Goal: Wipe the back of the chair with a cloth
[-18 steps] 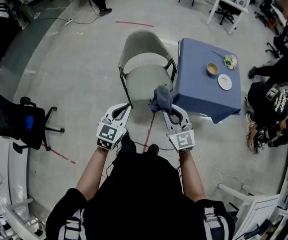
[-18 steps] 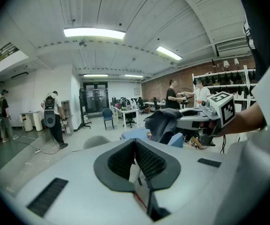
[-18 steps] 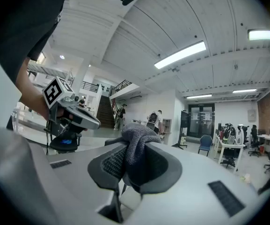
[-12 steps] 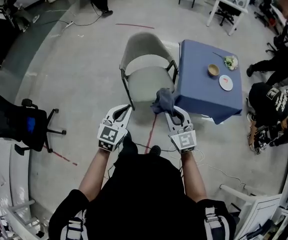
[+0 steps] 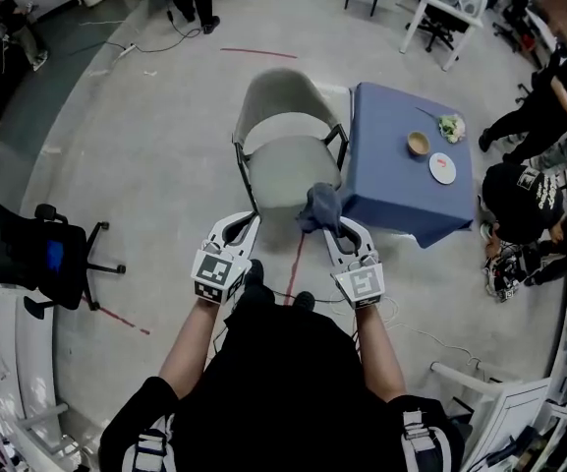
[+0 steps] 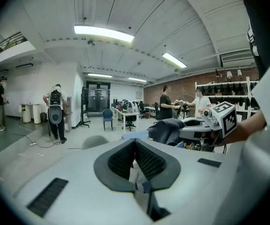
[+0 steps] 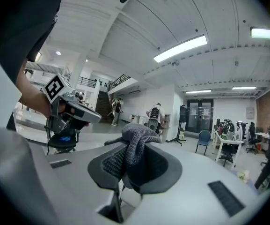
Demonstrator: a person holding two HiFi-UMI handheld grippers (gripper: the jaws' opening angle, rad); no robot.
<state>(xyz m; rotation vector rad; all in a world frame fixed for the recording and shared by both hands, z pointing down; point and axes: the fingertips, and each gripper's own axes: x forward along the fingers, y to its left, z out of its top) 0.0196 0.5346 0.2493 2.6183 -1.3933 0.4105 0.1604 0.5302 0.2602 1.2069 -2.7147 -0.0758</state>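
Observation:
The grey chair [image 5: 288, 155] faces me, its curved back [image 5: 281, 91] on the far side. My right gripper [image 5: 328, 226] is shut on a dark grey cloth [image 5: 322, 207] that hangs bunched over the seat's front right corner. In the right gripper view the cloth [image 7: 138, 136] bulges up out of the right gripper [image 7: 133, 150]. My left gripper [image 5: 243, 221] hovers level with it before the seat's front left corner. The left gripper [image 6: 135, 145] is shut and holds nothing. The chair back [image 6: 95, 141] peeks above it.
A blue-covered table [image 5: 386, 180] stands right against the chair, with a bowl [image 5: 418, 144] and a plate [image 5: 442, 167] on it. A black office chair [image 5: 28, 254] is at the left. People [image 5: 524, 205] sit and stand at the right. Red tape [image 5: 294, 260] marks the floor.
Both grippers stay side by side at the seat's front edge, the cloth still held. The scene has shifted only slightly; a person at the far right has moved.

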